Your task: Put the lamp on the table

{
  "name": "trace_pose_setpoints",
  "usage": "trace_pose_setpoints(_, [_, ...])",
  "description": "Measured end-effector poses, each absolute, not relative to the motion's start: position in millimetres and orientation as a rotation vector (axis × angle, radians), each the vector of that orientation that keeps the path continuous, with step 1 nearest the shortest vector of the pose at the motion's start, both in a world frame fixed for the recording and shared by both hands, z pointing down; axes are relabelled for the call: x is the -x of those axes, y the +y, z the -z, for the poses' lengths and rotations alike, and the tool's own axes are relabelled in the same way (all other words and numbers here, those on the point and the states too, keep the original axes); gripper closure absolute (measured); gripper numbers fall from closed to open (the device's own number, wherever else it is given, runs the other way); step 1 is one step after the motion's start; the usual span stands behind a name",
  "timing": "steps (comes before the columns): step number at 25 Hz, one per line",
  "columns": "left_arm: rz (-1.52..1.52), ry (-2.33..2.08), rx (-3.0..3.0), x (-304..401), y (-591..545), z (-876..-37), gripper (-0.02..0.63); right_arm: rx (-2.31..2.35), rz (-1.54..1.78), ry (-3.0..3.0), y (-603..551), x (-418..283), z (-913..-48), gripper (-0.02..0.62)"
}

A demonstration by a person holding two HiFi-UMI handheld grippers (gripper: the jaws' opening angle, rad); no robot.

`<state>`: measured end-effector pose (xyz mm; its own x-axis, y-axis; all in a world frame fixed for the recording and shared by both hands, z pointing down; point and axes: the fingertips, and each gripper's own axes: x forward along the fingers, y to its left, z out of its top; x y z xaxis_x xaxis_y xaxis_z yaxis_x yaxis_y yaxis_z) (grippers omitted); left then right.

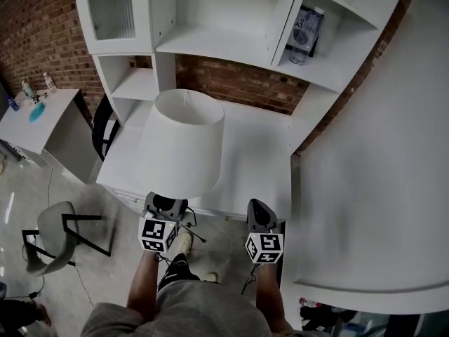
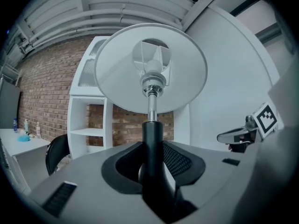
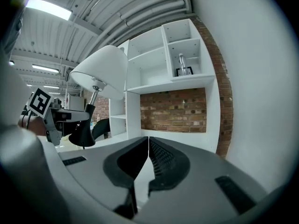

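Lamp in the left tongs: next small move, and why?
Likely ease the left tongs forward and down until the lamp rests its base on the table. They grip its stem, the base hangs in the air near the front edge; right tongs shut, empty.

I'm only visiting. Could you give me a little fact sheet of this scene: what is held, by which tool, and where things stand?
lamp: white shade, black stem, upright, at the table front edge
left gripper: shut on the lamp's stem
right gripper: shut, empty
table: white, below a white shelf unit
shelf unit: bottle in an upper right compartment
progress: lamp seemingly not yet set down
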<state>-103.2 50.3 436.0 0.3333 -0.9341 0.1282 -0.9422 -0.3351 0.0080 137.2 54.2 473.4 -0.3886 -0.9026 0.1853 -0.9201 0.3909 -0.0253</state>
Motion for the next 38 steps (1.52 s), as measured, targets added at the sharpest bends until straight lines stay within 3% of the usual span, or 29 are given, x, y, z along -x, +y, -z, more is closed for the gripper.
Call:
trace_pose_setpoints(18, [-0.163, -1.488, -2.644, 128, -90, -456, 0.469, -1.866, -0.261, -2.335, -52, -105, -463, 0.571])
trace_pose_setpoints(38, [-0.245, -1.110, -2.766, 45, -180, -516, 0.469, -2.053, -0.325, -2.121, -99, -163, -500, 0.571])
